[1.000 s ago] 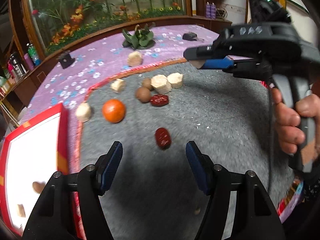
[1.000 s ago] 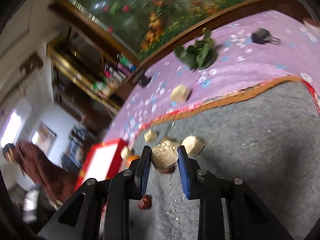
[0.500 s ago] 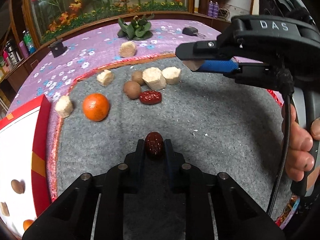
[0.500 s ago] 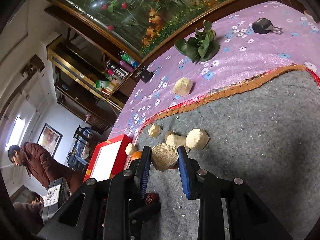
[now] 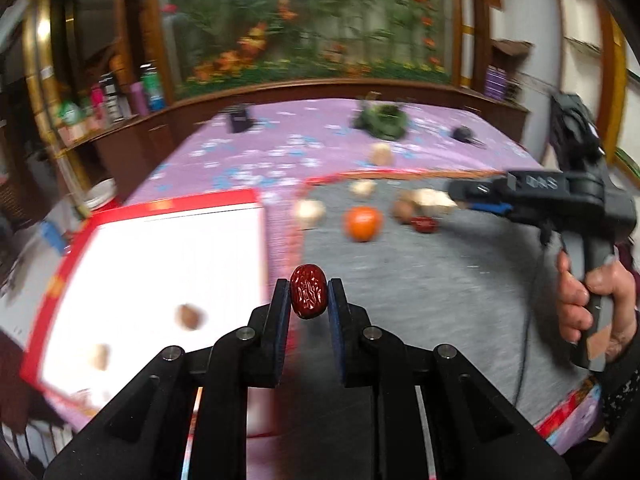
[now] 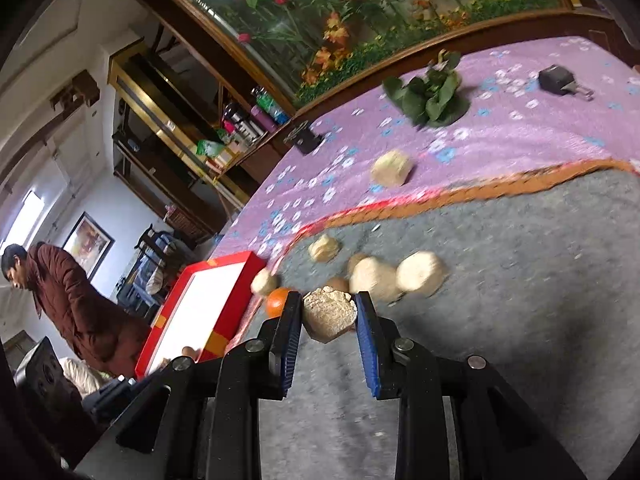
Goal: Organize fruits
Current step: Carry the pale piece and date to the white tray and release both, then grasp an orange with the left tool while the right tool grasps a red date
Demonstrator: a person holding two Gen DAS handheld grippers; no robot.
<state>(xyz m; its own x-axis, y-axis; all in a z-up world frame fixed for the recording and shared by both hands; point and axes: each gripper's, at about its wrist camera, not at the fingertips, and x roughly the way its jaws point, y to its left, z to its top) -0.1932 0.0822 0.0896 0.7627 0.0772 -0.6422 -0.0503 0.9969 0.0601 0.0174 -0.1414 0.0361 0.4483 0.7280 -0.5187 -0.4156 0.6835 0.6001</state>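
Beside the red-rimmed tray [image 5: 256,200], my left claw [image 5: 308,296] is clamped tight on a red date [image 5: 307,297]. My right claw [image 6: 329,314] pinches a beige crumbly chunk [image 6: 329,313] above the grey mat [image 6: 520,300].

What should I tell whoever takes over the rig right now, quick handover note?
Left gripper: shut on a red date, near the red tray.
Right gripper: shut on a beige chunk over the grey mat.
Done: a few pieces lie in the tray.
Left: both held pieces, plus the orange, another date, brown fruits and several chunks on the mat, one chunk on the purple cloth.
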